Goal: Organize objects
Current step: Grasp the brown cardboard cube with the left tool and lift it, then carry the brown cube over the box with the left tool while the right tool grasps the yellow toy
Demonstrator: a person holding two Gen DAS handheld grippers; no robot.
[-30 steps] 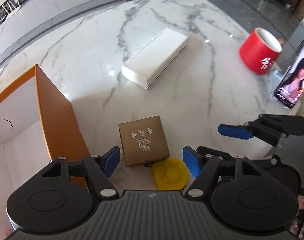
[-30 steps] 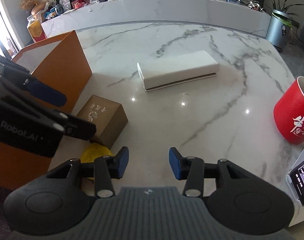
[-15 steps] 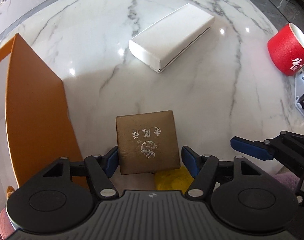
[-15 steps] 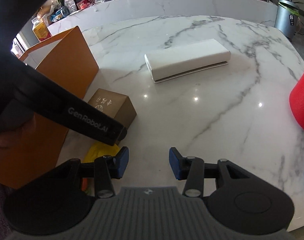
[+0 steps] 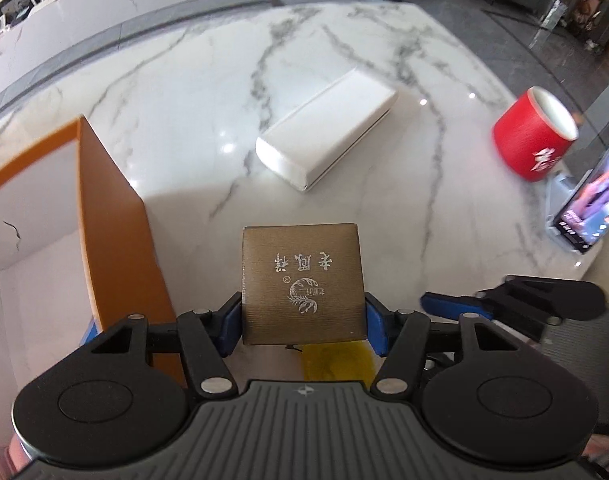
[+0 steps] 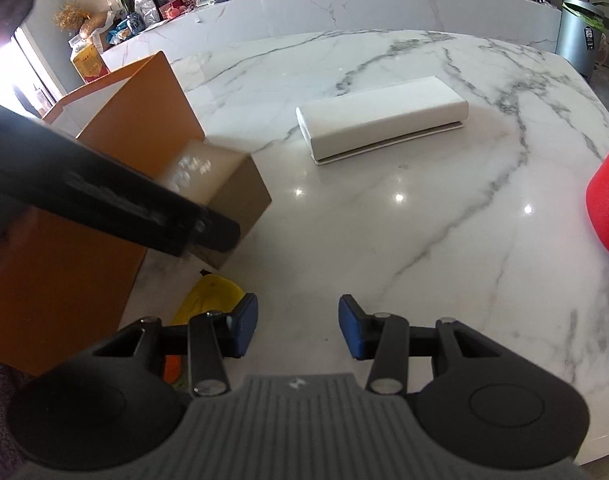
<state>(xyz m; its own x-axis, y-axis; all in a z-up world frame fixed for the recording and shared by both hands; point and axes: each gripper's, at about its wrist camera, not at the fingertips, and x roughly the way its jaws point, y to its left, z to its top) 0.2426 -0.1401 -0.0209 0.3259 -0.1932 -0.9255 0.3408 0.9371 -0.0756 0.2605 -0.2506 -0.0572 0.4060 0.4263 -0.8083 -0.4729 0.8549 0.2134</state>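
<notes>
A small brown box [image 5: 302,284] with silver characters sits between the blue pads of my left gripper [image 5: 303,328], whose jaws are closing; both pads press on its sides. In the right wrist view the brown box [image 6: 240,196] hangs blurred just above the marble table [image 6: 384,220], beside the open orange box [image 6: 144,112]. A yellow object [image 5: 336,360] lies on the table under the held box. My right gripper [image 6: 297,325] stands open over bare marble with nothing between its fingers.
A long white box [image 5: 328,140] lies mid-table. The orange box [image 5: 112,216], white inside, stands at the left. A red cup [image 5: 532,136] and a lit phone [image 5: 592,204] on a stand sit near the right edge.
My left gripper came down around the brown box, narrowed onto it and raised it off the table, uncovering the yellow object. The right gripper stayed put.
</notes>
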